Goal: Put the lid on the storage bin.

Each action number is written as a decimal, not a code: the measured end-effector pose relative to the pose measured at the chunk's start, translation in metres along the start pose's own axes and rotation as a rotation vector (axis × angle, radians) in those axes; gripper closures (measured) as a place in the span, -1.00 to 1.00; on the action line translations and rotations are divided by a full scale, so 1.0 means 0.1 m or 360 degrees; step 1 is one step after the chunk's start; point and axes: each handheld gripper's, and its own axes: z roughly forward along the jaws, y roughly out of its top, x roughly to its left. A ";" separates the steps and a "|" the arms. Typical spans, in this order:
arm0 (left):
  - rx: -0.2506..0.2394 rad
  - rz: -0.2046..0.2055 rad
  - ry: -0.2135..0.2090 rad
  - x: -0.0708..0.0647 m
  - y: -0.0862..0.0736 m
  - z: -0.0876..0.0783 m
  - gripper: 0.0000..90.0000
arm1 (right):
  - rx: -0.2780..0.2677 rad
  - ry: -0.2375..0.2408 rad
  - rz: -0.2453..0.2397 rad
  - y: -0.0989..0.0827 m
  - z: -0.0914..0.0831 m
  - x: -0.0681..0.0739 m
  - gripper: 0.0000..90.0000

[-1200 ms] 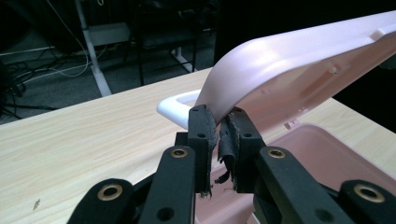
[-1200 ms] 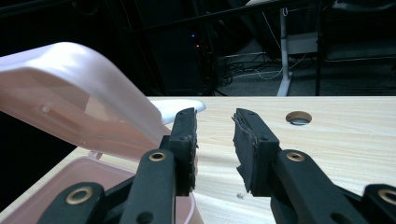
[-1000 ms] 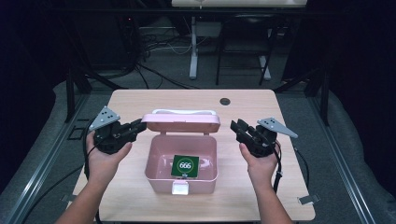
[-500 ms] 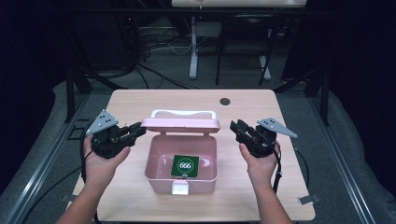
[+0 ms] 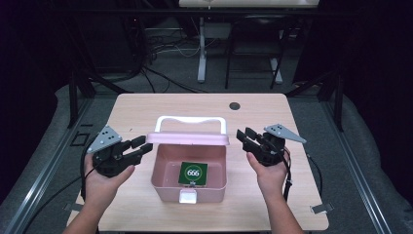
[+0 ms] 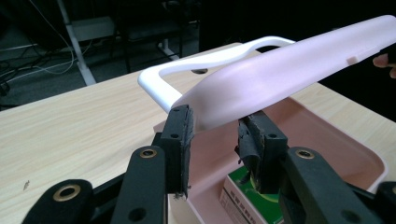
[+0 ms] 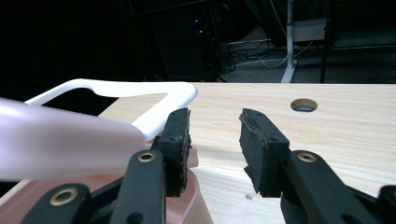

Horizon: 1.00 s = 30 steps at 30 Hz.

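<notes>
Box: pink box (image 5: 165,175) sits mid-counter, long axis left to right, latch at the near wall.
Lid: pink lid (image 5: 188,138) raised on the far edge, white handle (image 5: 192,120) pointing far.
Contents: green packet (image 5: 193,173) marked 666, flat inside.
Left gripper (image 5: 139,147): jaws spread, lid's left end between them.
Right gripper (image 5: 243,136): jaws spread, just beside the lid's right end.
Surface: pale wood counter (image 5: 141,109), round hole (image 5: 234,106) at far right.
Room: dark, grey floor, cables.

The raised pink lid (image 7: 60,144) is blurred in the right gripper view and cut by the left edge; the green card's (image 5: 193,173) small print is unreadable.
</notes>
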 end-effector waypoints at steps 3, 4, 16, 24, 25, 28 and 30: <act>0.0013 0.0013 -0.0009 -0.02 -0.04 -0.02 0.42 | 0.0002 -0.0001 0.0009 0.00 0.00 -0.01 0.36; 0.0013 0.0013 -0.0009 -0.02 -0.04 -0.02 0.42 | 0.0002 -0.0001 0.0009 0.00 0.00 -0.01 0.36; 0.0021 0.0016 -0.0026 -0.10 -0.18 -0.07 0.39 | 0.0033 0.0018 0.0000 -0.02 0.02 0.01 0.30; 0.0018 0.0021 -0.0040 -0.12 -0.32 -0.09 0.37 | 0.0065 0.0006 -0.0017 -0.02 0.04 0.01 0.18; 0.0017 0.0020 -0.0042 -0.13 -0.34 -0.09 0.36 | 0.0067 0.0004 -0.0018 -0.02 0.04 0.01 0.17; 0.0018 0.0011 -0.0051 -0.13 -0.38 -0.09 0.36 | 0.0094 0.0008 -0.0025 -0.02 0.06 0.00 0.11; 0.0018 0.0008 -0.0046 -0.13 -0.41 -0.08 0.36 | 0.0124 -0.0005 -0.0041 -0.03 0.08 0.00 0.11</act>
